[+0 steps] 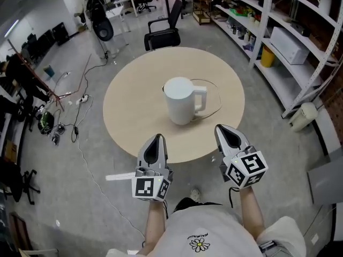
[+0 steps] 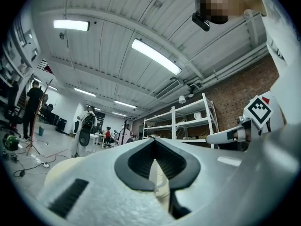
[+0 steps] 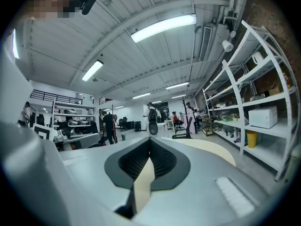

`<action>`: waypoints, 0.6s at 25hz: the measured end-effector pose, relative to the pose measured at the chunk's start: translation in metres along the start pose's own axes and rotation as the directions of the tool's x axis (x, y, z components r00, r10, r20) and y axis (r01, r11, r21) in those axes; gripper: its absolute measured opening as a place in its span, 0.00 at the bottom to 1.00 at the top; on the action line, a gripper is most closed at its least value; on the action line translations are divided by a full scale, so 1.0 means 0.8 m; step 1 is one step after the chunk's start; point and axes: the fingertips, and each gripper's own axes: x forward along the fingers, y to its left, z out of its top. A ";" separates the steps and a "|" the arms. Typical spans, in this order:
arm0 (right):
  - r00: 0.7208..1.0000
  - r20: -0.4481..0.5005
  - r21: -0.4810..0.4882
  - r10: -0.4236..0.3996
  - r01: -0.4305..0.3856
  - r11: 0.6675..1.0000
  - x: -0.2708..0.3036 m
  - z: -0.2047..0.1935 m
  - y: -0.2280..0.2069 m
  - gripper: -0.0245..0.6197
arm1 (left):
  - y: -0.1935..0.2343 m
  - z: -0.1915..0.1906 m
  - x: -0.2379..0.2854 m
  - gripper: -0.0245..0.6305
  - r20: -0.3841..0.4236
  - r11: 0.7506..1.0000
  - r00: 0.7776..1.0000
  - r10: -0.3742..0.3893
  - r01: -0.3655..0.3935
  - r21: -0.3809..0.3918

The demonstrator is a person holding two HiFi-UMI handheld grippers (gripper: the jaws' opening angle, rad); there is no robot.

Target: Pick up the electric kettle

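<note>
A white electric kettle (image 1: 182,99) stands upright near the middle of a round beige table (image 1: 131,108), with its handle to the right. Its thin cord (image 1: 216,98) loops on the tabletop behind and beside it. My left gripper (image 1: 157,138) is over the table's near edge, short of the kettle and to its left, shut with nothing in it. My right gripper (image 1: 224,128) hovers at the near right edge, also shut and empty. In the left gripper view the jaws (image 2: 154,141) meet at their tips. In the right gripper view the jaws (image 3: 150,141) are likewise together, with the beige table (image 3: 209,149) beyond them.
A black office chair (image 1: 163,33) stands just beyond the table. Metal shelving (image 1: 281,33) with boxes lines the right side, and a white appliance (image 1: 303,116) lies on the floor by it. Cables and a power strip (image 1: 75,103) trail over the floor at the left.
</note>
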 end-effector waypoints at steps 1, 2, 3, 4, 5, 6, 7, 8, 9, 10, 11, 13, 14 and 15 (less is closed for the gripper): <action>1.000 0.000 -0.011 -0.003 0.003 1.000 0.019 0.003 -0.009 0.05 | 0.011 -0.003 0.016 0.04 -0.004 1.000 1.000 0.002 -0.002 0.005; 1.000 -0.001 -0.019 -0.006 0.006 1.000 0.037 0.005 -0.017 0.05 | 0.021 -0.007 0.030 0.04 -0.011 1.000 1.000 0.004 -0.004 0.006; 1.000 -0.006 -0.026 -0.007 0.007 1.000 0.054 0.004 -0.023 0.06 | 0.031 -0.012 0.043 0.04 -0.020 1.000 1.000 0.007 -0.007 0.004; 1.000 -0.016 -0.031 -0.008 0.007 0.999 0.069 0.001 -0.029 0.07 | 0.040 -0.018 0.054 0.04 -0.028 1.000 1.000 0.010 -0.011 -0.001; 1.000 -0.029 -0.036 -0.008 0.007 0.999 0.085 -0.003 -0.035 0.09 | 0.049 -0.025 0.066 0.04 -0.035 1.000 0.999 0.015 -0.015 -0.005; 0.999 -0.045 -0.040 -0.010 0.008 0.999 0.099 -0.010 -0.043 0.10 | 0.057 -0.032 0.079 0.04 -0.043 1.000 0.999 0.020 -0.020 -0.007; 0.998 -0.064 -0.044 -0.016 0.013 0.999 0.113 -0.018 -0.053 0.11 | 0.064 -0.040 0.093 0.04 -0.052 1.000 0.998 0.022 -0.022 -0.006; 0.996 -0.085 -0.050 -0.027 0.023 0.999 0.124 -0.027 -0.063 0.13 | 0.070 -0.048 0.106 0.04 -0.062 1.000 0.998 0.021 -0.021 -0.004; 0.994 -0.105 -0.056 -0.043 0.037 0.998 0.135 -0.036 -0.074 0.14 | 0.075 -0.056 0.118 0.04 -0.069 1.000 0.997 0.017 -0.017 -0.003; 0.990 -0.125 -0.062 -0.062 0.054 0.997 0.145 -0.047 -0.086 0.16 | 0.080 -0.066 0.129 0.04 -0.074 1.000 0.997 0.011 -0.011 0.001; 0.986 -0.145 -0.065 -0.080 0.071 0.995 0.156 -0.059 -0.096 0.17 | 0.085 -0.076 0.138 0.04 -0.079 1.000 0.997 0.001 0.000 0.009; 0.978 -0.180 -0.060 -0.108 0.099 0.993 0.178 -0.082 -0.116 0.21 | 0.091 -0.098 0.156 0.06 -0.094 0.999 0.995 -0.039 0.041 0.017; 0.974 -0.195 -0.056 -0.118 0.109 0.992 0.190 -0.092 -0.127 0.22 | 0.091 -0.110 0.165 0.25 -0.102 0.997 0.992 -0.069 0.071 0.008; 0.969 -0.210 -0.055 -0.127 0.118 0.991 0.201 -0.102 -0.137 0.24 | 0.090 -0.122 0.174 0.36 -0.113 0.995 0.989 -0.100 0.100 -0.009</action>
